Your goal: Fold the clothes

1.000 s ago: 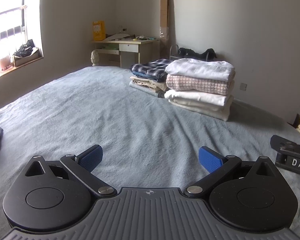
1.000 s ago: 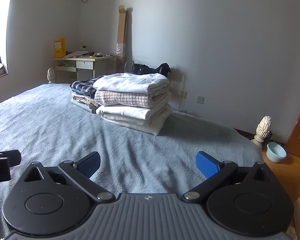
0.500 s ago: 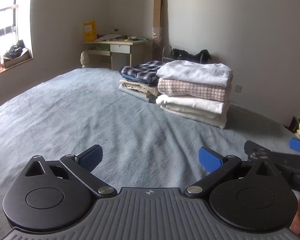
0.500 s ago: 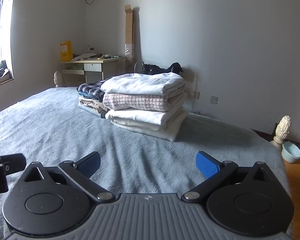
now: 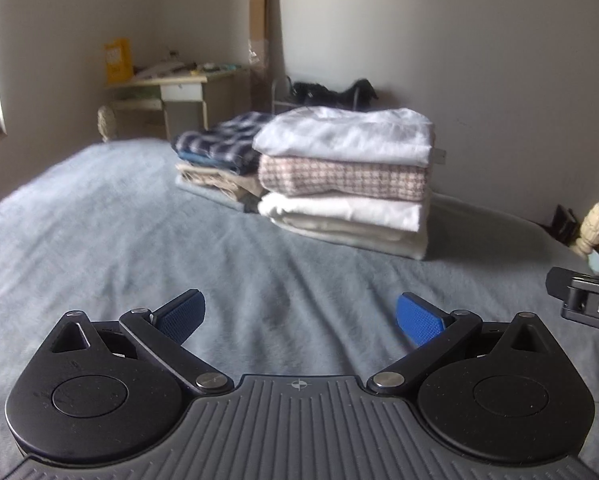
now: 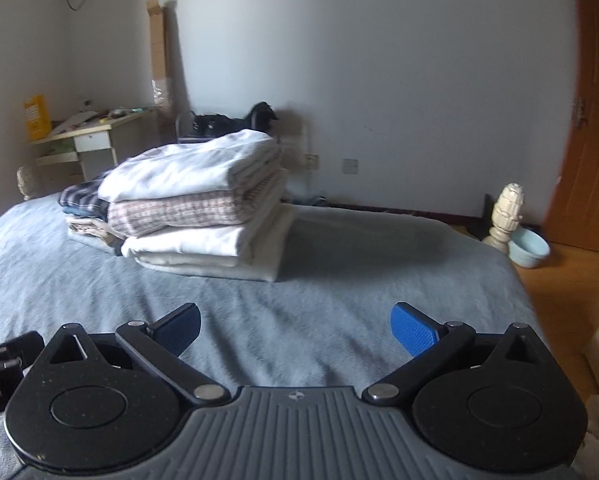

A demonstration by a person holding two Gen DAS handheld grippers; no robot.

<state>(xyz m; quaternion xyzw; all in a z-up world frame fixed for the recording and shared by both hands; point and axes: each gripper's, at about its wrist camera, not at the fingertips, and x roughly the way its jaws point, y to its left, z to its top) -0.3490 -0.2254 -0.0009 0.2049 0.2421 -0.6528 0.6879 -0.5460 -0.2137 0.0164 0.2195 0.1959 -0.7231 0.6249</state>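
A stack of folded clothes [image 5: 347, 176] sits on the grey-blue bed [image 5: 119, 240], white on top, a pink checked piece under it, cream ones below. A lower pile with a blue plaid shirt [image 5: 219, 144] lies just behind it. The stack also shows in the right wrist view [image 6: 203, 200]. My left gripper [image 5: 299, 318] is open and empty, low over bare bedding in front of the stack. My right gripper [image 6: 295, 328] is open and empty too, beside it; its body shows at the right edge of the left wrist view [image 5: 587, 304].
A desk [image 5: 171, 92] with clutter stands in the far corner, a tall cardboard box [image 5: 259, 20] against the wall. Right of the bed are a carved bedpost finial [image 6: 505, 216], a pale blue bowl [image 6: 529, 246] on the wooden floor, and an orange door [image 6: 587, 140].
Both grippers have swung to the right and moved closer to the folded stack, which now looks larger. The door has come into the right wrist view. Both jaws stay open.
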